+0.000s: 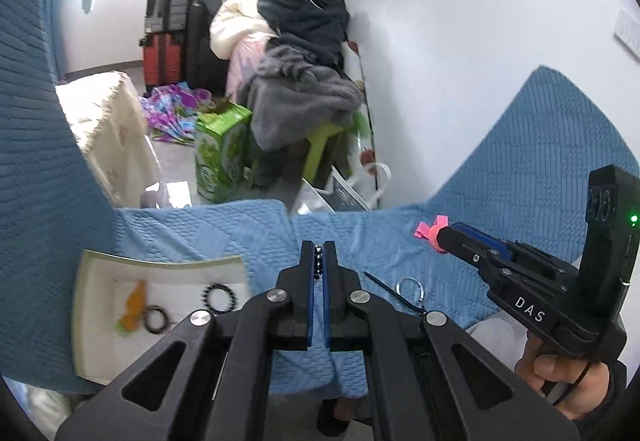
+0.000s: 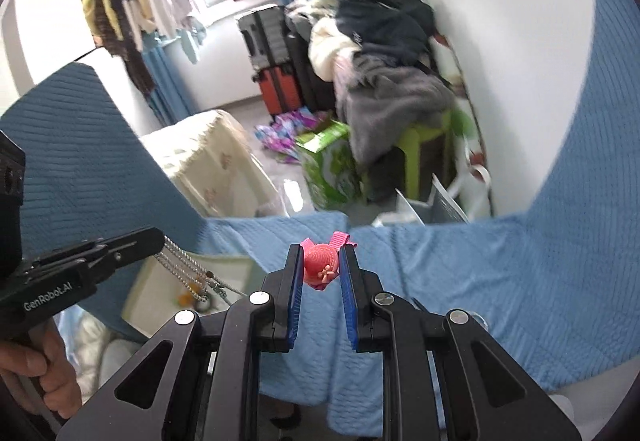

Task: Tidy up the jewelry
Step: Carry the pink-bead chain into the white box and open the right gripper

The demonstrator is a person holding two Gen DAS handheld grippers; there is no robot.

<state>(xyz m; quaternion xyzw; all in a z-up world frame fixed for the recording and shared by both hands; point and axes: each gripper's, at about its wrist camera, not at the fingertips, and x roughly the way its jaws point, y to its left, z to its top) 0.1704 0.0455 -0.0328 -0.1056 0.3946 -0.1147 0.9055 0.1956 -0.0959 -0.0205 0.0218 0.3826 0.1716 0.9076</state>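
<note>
My left gripper (image 1: 318, 246) is shut on a chain of dark beads (image 1: 318, 261), held above the blue cloth. In the right wrist view a silver bead chain (image 2: 180, 267) dangles from the left gripper (image 2: 158, 237) over the white tray (image 2: 244, 265). The tray (image 1: 100, 265) sits at the left with a black bead bracelet (image 1: 218, 298), a dark ring (image 1: 156, 319) and an orange piece (image 1: 134, 305) in it. My right gripper (image 2: 320, 253) is shut on a pink ornament with a ribbon (image 2: 320, 263). From the left wrist it appears at the right (image 1: 434, 237).
A blue quilted cloth (image 1: 500, 201) covers the work surface. A silver ring (image 1: 410, 287) and a thin dark item (image 1: 384, 289) lie on it. Beyond the far edge are a green box (image 1: 222, 157), a green stool, suitcases and piled clothes. A white wall stands to the right.
</note>
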